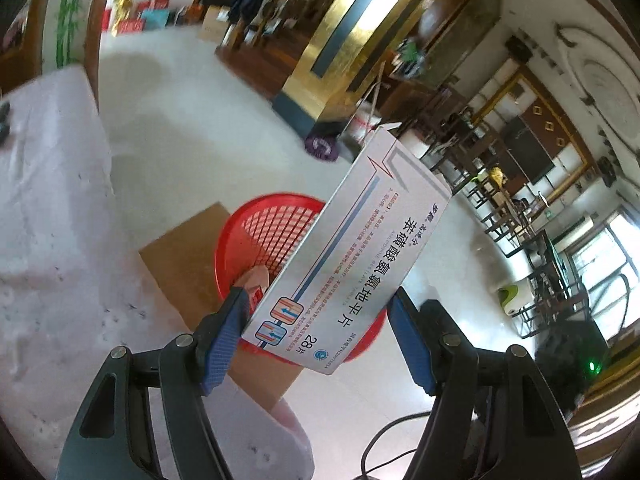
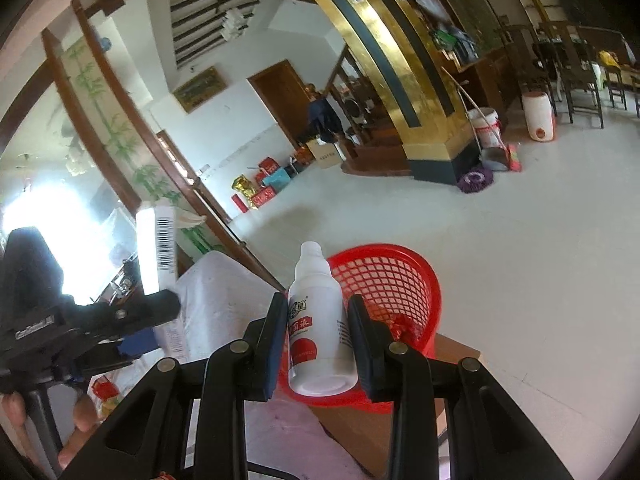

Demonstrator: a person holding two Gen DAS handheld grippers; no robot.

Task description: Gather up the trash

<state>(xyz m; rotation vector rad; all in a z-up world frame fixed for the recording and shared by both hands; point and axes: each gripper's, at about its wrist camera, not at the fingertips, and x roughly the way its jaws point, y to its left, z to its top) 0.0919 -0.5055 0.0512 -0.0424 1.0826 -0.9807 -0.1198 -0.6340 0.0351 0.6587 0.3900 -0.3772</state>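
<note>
My left gripper (image 1: 316,328) is shut on a white medicine box (image 1: 352,256) with Chinese print, held tilted above a red mesh basket (image 1: 260,232). The basket holds some reddish trash (image 1: 256,280). My right gripper (image 2: 316,336) is shut on a capless white plastic bottle (image 2: 318,320) with a red label, held upright just in front of the same red basket (image 2: 392,280). In the right wrist view the left gripper (image 2: 132,320) and its box (image 2: 158,240) show at the left.
The basket stands on a brown cardboard sheet (image 1: 184,260) beside a table with a white cloth (image 1: 52,208). Pale floor (image 2: 520,240) lies beyond, with a gold pillar (image 1: 340,40), a purple mop head (image 2: 476,180), buckets and chairs farther off.
</note>
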